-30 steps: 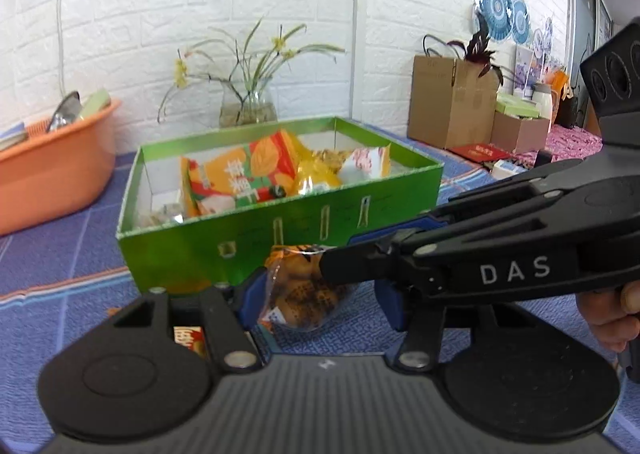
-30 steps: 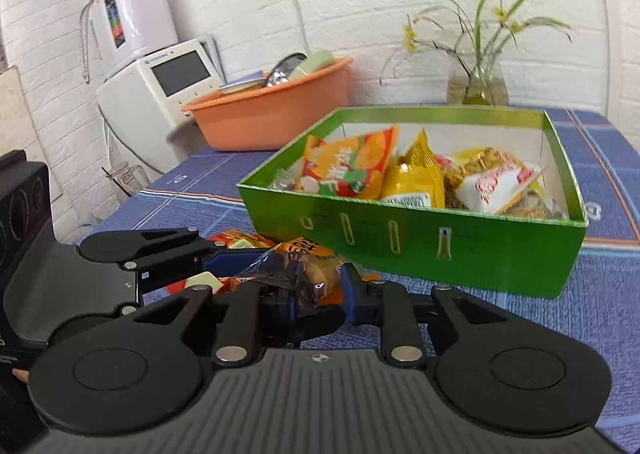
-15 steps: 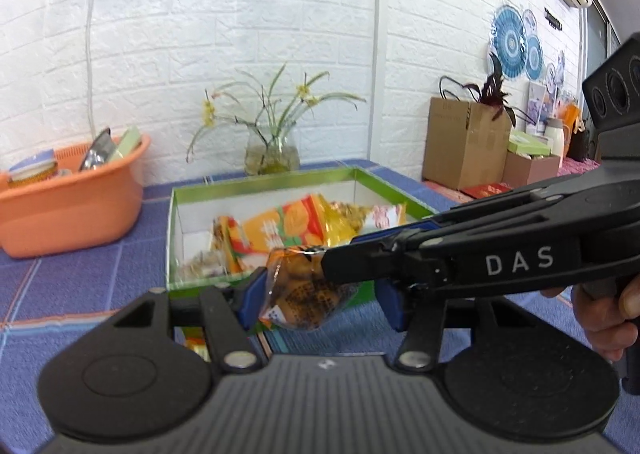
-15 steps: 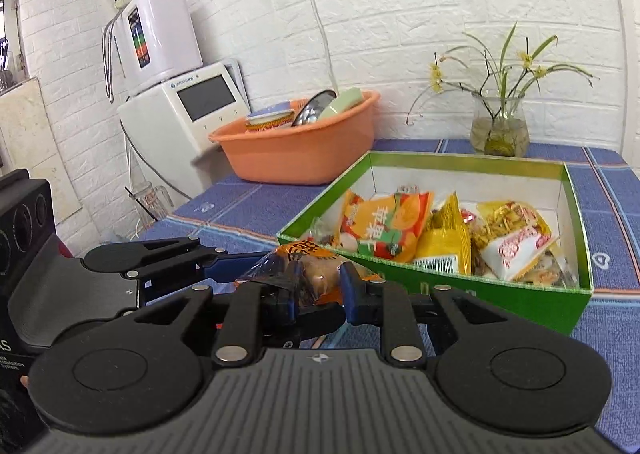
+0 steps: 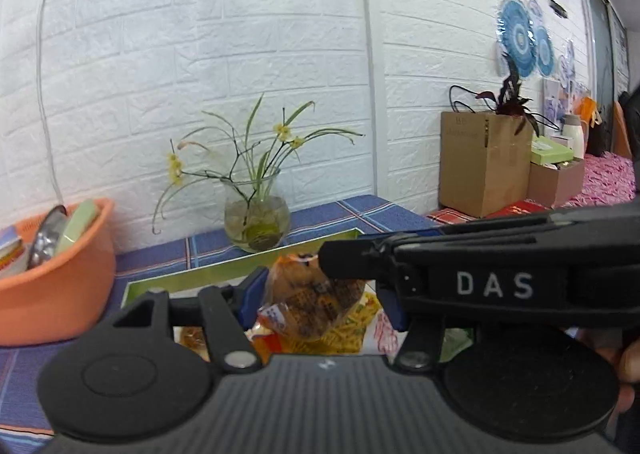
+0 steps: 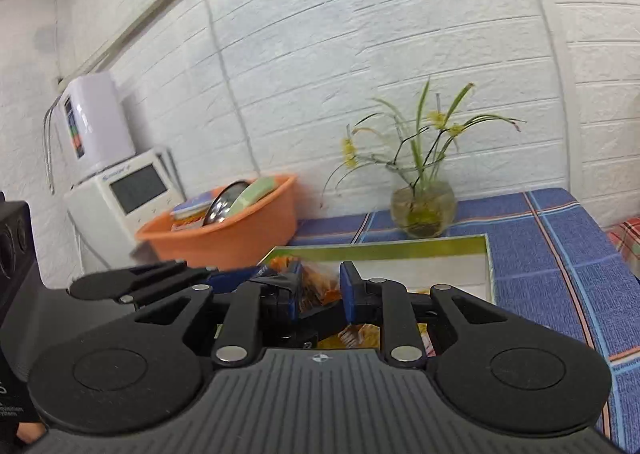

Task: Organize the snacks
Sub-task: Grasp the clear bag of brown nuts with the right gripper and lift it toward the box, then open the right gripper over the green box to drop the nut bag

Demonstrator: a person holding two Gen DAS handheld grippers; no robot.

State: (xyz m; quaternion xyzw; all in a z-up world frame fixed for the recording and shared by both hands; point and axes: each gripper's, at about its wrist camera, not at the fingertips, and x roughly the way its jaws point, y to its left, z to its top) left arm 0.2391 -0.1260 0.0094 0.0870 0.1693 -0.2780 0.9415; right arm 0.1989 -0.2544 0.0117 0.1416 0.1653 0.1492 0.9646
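Both sets of jaws opening: left gripper (image 5: 320, 296) around crinkly clear snack bag (image 5: 310, 304), right gripper (image 6: 320, 294) likewise, over glossy green rectangular box (image 6: 384, 250).

Both views are bright and evenly lit – soft indoor light on the white brick wall (image 5: 240, 54), no hard shadows or glare. Fisheye bending curves the brick lines toward the rims, and dark corners show at 10 and 2 o'clock. Slight motion blur softens the orange basin (image 6: 224, 230) – edges smear.
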